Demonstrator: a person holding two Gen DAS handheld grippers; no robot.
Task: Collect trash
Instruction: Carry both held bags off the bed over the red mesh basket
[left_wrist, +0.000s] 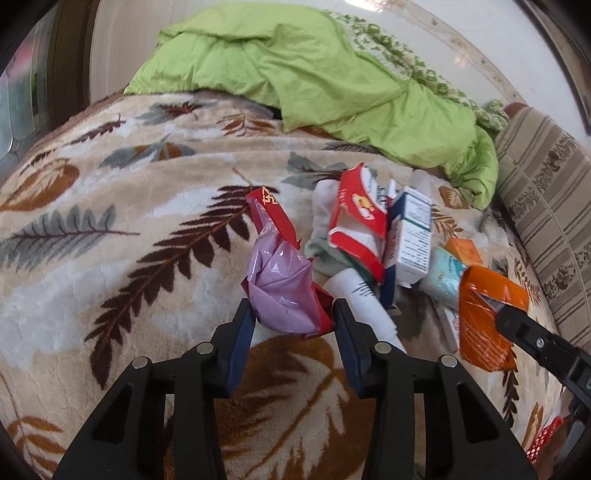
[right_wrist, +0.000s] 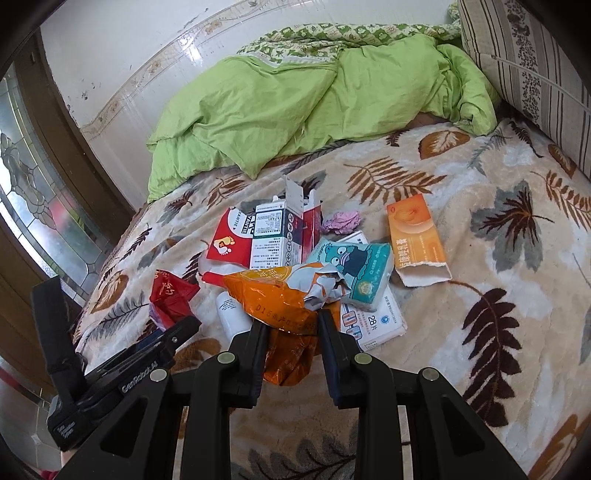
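Observation:
Trash lies in a heap on a leaf-patterned blanket (left_wrist: 110, 229). My left gripper (left_wrist: 293, 314) is shut on a crumpled red wrapper with a pink lining (left_wrist: 280, 284); the right wrist view shows that red wrapper (right_wrist: 170, 295) in the left gripper (right_wrist: 173, 328) too. My right gripper (right_wrist: 291, 325) is shut on a crinkled orange foil bag (right_wrist: 280, 302), which appears as the orange bag (left_wrist: 484, 317) at the right of the left wrist view. Loose in the heap are a red and white box (right_wrist: 229, 236), a white medicine box (right_wrist: 277, 236), a teal tissue packet (right_wrist: 354, 269), a white tube (right_wrist: 232, 314) and an orange carton (right_wrist: 417, 240).
A crumpled pink paper ball (right_wrist: 341, 221) lies behind the heap and a white "28" packet (right_wrist: 373, 321) in front of it. A green duvet (right_wrist: 295, 110) is bunched at the far side of the bed. A striped cushion (right_wrist: 535, 74) stands at the right, a glazed door (right_wrist: 33, 192) at the left.

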